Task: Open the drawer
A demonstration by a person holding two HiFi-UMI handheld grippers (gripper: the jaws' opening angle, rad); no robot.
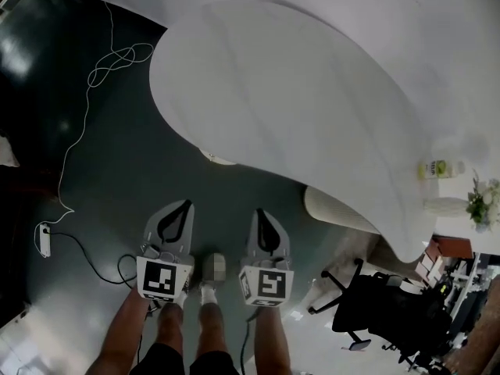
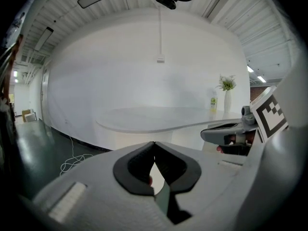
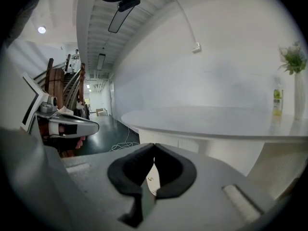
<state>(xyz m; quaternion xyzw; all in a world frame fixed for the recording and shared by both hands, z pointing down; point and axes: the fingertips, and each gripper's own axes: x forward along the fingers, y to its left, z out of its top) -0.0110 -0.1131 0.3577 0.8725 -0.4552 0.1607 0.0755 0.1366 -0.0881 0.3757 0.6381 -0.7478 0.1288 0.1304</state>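
Setting: open-plan office or showroom hall. Evidence: long curved white table; black swivel chair; dark glossy floor with loose white cable; flower vase (bottle beside it); ribbed ceiling with strip lights.

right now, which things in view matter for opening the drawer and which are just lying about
For the job: left gripper, right gripper, both shut and empty. No drawer shows in any view.

Lying about: white table, bottle, vase of flowers, office chair, cable on the floor.
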